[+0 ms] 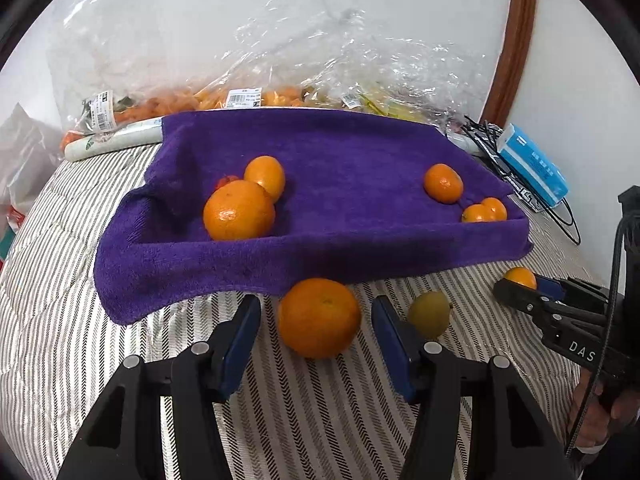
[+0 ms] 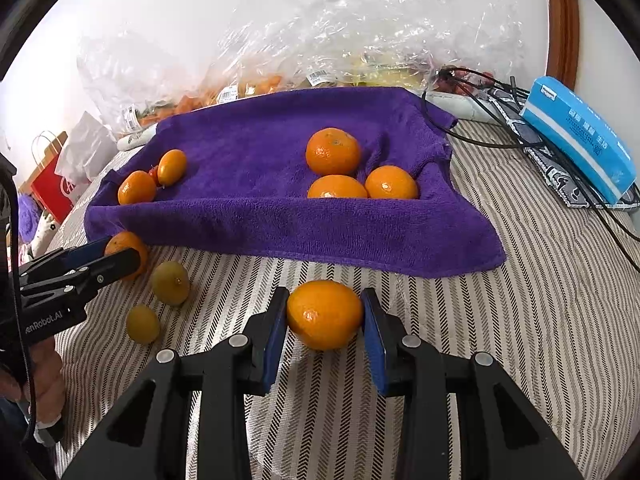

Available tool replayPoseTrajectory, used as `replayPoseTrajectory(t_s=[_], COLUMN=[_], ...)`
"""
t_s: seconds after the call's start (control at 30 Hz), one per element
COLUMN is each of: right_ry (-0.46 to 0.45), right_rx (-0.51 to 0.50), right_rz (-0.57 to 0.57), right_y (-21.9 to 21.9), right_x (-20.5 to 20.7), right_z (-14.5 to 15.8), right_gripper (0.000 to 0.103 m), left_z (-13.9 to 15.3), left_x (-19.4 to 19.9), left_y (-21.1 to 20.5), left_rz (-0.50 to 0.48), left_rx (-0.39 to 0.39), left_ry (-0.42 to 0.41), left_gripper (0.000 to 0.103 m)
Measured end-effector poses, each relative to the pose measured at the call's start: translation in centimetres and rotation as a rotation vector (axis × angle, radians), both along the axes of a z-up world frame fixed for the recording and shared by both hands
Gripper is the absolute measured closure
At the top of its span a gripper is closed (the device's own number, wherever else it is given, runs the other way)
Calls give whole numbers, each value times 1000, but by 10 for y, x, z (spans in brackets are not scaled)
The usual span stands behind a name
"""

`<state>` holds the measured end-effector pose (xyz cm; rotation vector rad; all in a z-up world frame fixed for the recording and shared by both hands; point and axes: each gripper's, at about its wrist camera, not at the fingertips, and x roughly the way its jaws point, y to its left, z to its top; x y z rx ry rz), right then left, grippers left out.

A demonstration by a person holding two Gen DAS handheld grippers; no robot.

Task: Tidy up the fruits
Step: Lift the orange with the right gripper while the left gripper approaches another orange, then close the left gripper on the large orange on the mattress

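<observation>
1. With both jaws low over the striped bedcover [image 2: 520,320], my right gripper [image 2: 325,320] clamps a mandarin [image 2: 325,314].
2. My left gripper [image 1: 316,320] brackets an orange [image 1: 319,317], pads clear of it.
3. Beyond: purple towel [image 2: 256,216] carrying more oranges.

I see a plush purple terry towel [image 2: 280,220] lying matt and napped on the bed's striped woven cover [image 2: 520,320]. The oranges [image 2: 325,314] show glossy, dimpled peel. At the far side, crinkled clear plastic bags [image 2: 360,32] shine, and a blue plastic-wrapped tissue pack [image 2: 580,140] gleams at right. My black gripper frames look like matt plastic, with smooth blue pads [image 2: 376,344].
</observation>
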<state>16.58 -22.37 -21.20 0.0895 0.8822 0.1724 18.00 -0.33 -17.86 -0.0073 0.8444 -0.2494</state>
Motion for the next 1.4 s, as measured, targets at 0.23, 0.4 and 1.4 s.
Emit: replayPoseTrajectory(t_s=[0.23,0.4,1.4], right_ry=[0,1,1], right_rx=[-3,-8,-13], right_rz=[1,-1,-2], right_y=[0,1,1], right_x=[0,1,1], right_z=[0,0,-1], right_gripper=[67,67,67], left_z=[-2,-5,-8], left_x=[1,3,0], left_y=[-1,-3,-9], left_rz=[0,5,-44], left_rx=[-4,12,-6], left_ry=[10,29,39], left_gripper=[62,56,63])
